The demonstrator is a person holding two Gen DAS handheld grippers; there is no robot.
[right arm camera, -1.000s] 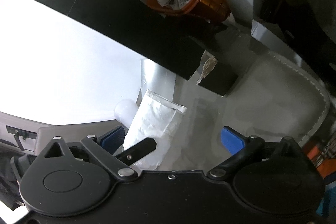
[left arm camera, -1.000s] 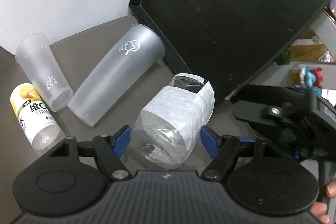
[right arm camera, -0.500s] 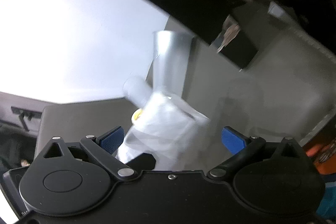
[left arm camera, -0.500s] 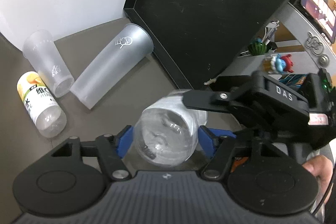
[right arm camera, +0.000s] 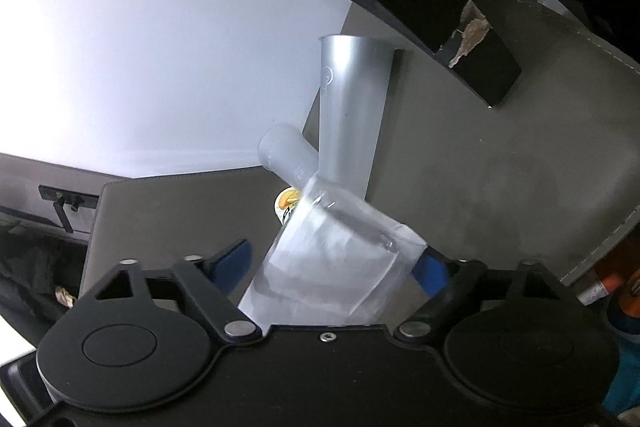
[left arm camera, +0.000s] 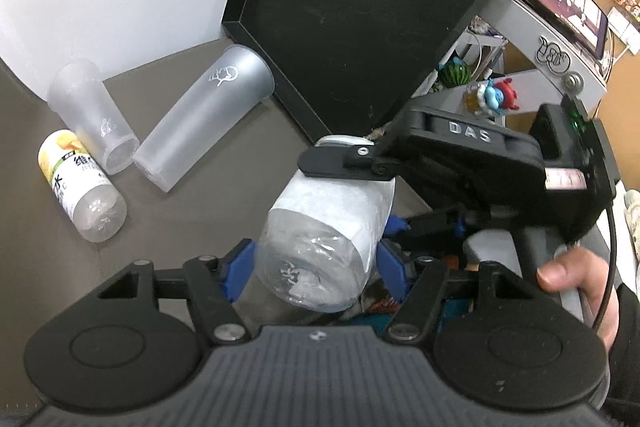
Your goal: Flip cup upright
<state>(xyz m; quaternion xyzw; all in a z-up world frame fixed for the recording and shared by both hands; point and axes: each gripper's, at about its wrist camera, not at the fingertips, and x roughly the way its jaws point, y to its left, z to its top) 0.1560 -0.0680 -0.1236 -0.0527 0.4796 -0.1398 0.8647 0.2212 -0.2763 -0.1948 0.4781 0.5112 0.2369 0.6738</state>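
Two tools (left arm camera: 316, 267) (right arm camera: 336, 267) gripping cup (left arm camera: 320, 239), base visible leftward only

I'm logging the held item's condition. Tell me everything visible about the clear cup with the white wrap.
The clear cup is thin, crinkled transparent plastic with a white paper sleeve around its middle. It is lifted off the grey tabletop, tilted, its base toward the left wrist camera. The left claw clamps its lower body between blue pads; the right claw brackets its upper part, one finger lying over the rim end. It looks empty.
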